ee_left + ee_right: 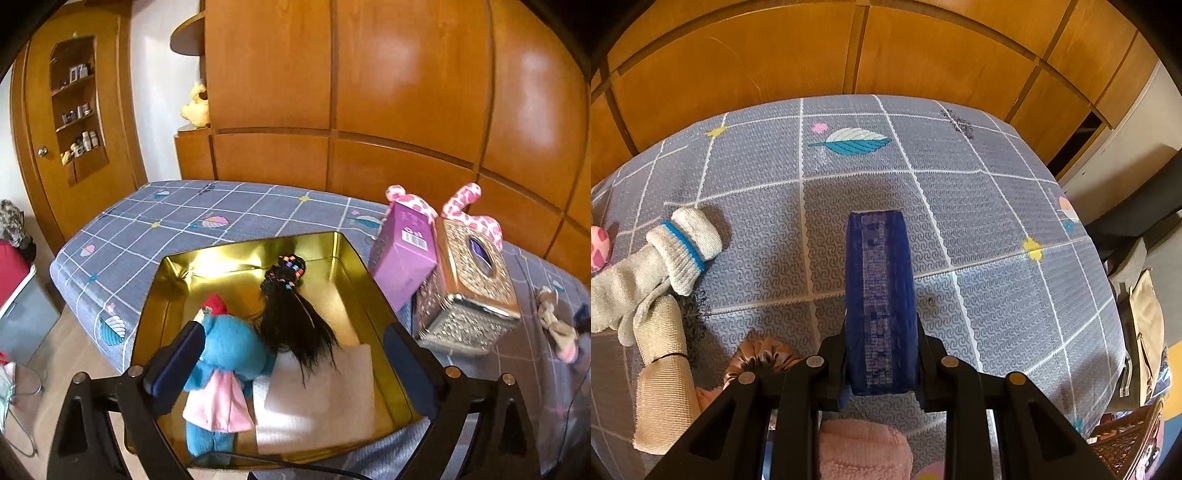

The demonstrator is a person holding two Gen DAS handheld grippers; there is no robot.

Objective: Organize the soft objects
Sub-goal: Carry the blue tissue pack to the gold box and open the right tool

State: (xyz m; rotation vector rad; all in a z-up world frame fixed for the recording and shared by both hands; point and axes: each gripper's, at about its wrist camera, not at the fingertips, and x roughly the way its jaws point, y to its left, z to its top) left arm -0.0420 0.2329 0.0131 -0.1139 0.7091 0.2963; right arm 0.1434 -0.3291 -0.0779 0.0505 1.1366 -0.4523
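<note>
Three soft items in gold metal tin (343, 254) on bed: blue plush doll in pink dress (225, 369), black hairpiece (295, 317), white folded cloth (325, 398). Left gripper (291, 365) fingers apart, empty. Right gripper (881, 306) fingers nearly together, nothing visibly held. Rolled white sock with blue stripe (685, 251) on bedspread (960, 206): judged light, squashy; pinch mid-roll.

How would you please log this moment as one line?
left gripper: open over gold tin | tin holds blue plush doll | right gripper: shut, empty
</note>
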